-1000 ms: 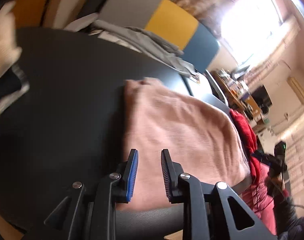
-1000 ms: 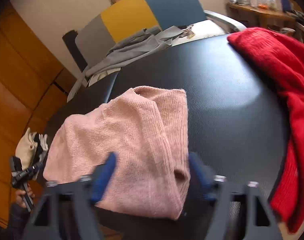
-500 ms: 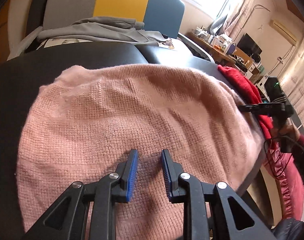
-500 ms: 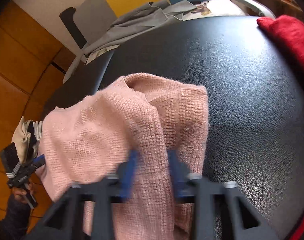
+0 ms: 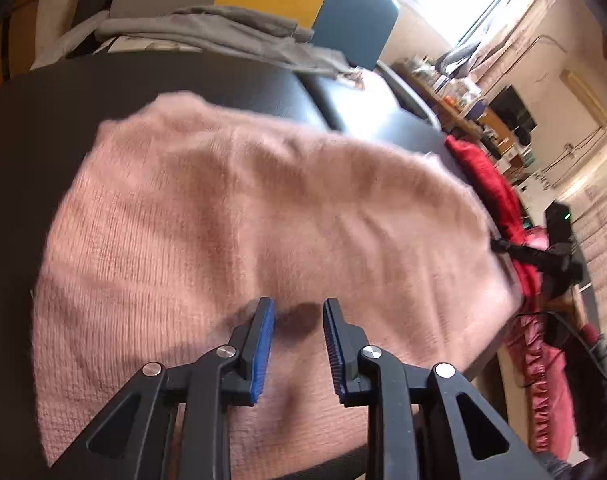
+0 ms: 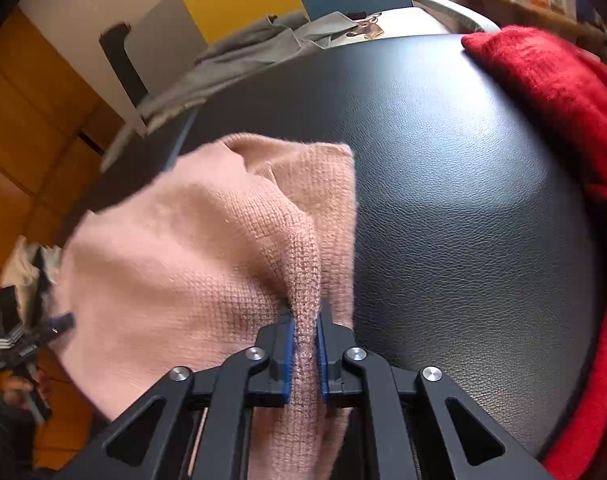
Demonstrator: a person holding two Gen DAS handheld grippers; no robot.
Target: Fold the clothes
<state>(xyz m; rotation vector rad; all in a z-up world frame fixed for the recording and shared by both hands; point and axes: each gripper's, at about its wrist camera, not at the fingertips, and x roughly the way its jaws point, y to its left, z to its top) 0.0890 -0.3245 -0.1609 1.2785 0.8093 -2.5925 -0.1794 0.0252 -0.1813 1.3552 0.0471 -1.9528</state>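
Since half a second earlier the right gripper (image 6: 303, 354) had shut its jaws on a raised ridge of the pink sweater (image 5: 243, 232), seemingly to lift that edge for a fold. The left gripper (image 5: 298, 346) hung just above the knit, jaws apart and holding nothing. The sweater lay bunched, doubled over, on the black surface (image 6: 463, 184), fuzzy and loosely ribbed.

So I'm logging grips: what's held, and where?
Right gripper pinches a raised ridge of the pink sweater. Left gripper holds nothing.
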